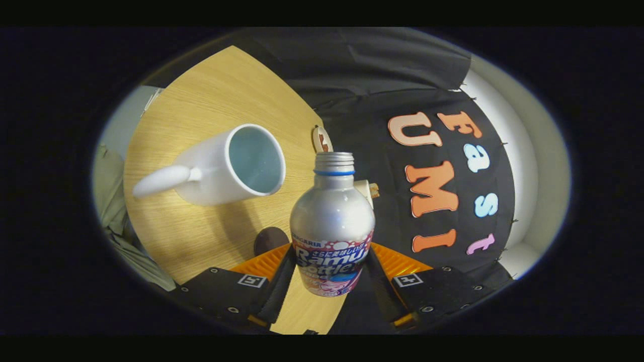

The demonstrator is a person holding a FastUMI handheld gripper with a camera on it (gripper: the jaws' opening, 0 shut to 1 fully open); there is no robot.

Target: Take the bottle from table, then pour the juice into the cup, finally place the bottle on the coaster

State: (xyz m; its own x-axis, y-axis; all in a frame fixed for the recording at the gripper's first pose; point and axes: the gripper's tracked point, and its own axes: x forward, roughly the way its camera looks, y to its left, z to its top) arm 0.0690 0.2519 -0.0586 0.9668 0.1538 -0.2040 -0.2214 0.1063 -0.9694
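Item one: my gripper [329, 274], fingers closed in from both sides on the lower body of a silver metal bottle [332, 221] with a printed pink, white and blue label. Both fingers press the label band, one on each side. I see the bottle held clear of the table, lined up with the fingers, its uncapped threaded neck with a blue ring pointing away from me.

Item two: a white ceramic cup [229, 168] with a pale blue inside and a long white handle, standing on the table ahead of the fingers and off to the left. Its open mouth faces the bottle's neck. Cup and bottle are apart, not touching.

Item three: a round light wooden table [201, 100], seen strongly tilted from my camera, bare around the cup.

Item four: a small round disc [321, 139], pale with a dark reddish mark, near the table's far edge beyond the bottle's neck; I cannot tell what it is.

Item five: a small dark rounded object [270, 240] on the table just ahead of the left finger, partly hidden; I cannot identify it.
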